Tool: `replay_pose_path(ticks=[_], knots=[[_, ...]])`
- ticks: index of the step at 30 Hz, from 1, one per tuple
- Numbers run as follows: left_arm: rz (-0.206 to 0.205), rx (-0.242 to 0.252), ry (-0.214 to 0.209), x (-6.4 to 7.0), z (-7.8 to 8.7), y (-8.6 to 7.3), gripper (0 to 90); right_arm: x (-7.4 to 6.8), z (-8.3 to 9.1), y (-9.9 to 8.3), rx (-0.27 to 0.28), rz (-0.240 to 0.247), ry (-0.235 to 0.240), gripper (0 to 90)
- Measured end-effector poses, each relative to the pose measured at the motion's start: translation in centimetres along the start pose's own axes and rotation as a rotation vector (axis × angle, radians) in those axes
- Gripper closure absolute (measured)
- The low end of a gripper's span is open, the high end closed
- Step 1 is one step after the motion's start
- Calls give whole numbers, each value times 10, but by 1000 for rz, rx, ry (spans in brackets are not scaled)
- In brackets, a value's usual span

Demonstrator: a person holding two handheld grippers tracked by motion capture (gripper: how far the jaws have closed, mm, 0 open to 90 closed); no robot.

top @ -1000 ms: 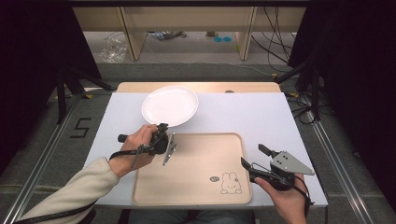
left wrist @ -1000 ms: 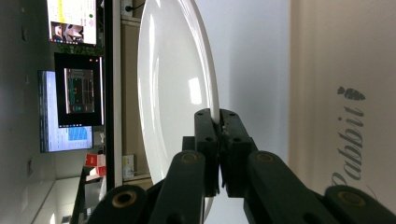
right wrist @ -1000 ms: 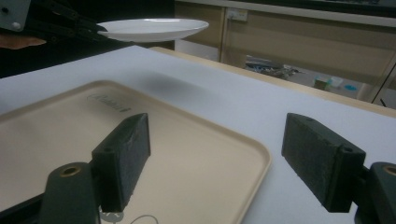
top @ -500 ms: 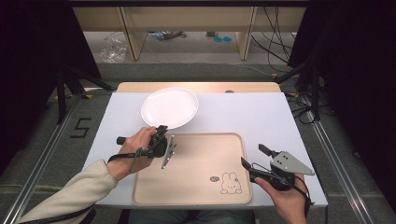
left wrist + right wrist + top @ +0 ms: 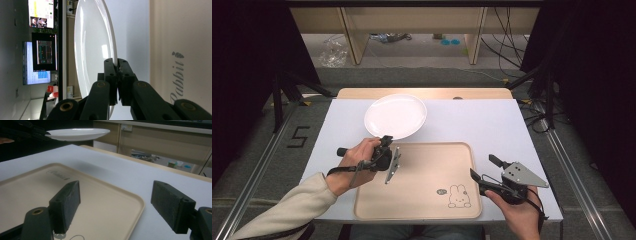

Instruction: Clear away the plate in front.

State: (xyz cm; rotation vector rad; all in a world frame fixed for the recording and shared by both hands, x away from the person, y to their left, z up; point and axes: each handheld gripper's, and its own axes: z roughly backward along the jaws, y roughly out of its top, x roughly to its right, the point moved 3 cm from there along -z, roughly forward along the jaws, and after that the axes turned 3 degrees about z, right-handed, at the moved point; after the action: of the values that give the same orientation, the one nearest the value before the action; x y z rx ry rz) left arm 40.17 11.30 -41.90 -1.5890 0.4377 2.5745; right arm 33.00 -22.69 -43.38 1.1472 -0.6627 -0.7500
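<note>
The right gripper (image 5: 483, 169) rests at the tray's (image 5: 422, 210) near right corner, jaws spread apart and empty, unmoved; the left gripper (image 5: 386, 141), at the tray's far left corner, pinches the plate's (image 5: 396, 116) near rim, the plate raised off the table (image 5: 492, 125) beyond the tray, slightly farther left than a second ago.
</note>
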Motion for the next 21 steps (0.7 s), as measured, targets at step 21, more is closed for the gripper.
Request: replay_pose_path(ticks=[21], knots=[[-7,19,1,5,15,2,870,0,0,0,-2,-2,-3,247]])
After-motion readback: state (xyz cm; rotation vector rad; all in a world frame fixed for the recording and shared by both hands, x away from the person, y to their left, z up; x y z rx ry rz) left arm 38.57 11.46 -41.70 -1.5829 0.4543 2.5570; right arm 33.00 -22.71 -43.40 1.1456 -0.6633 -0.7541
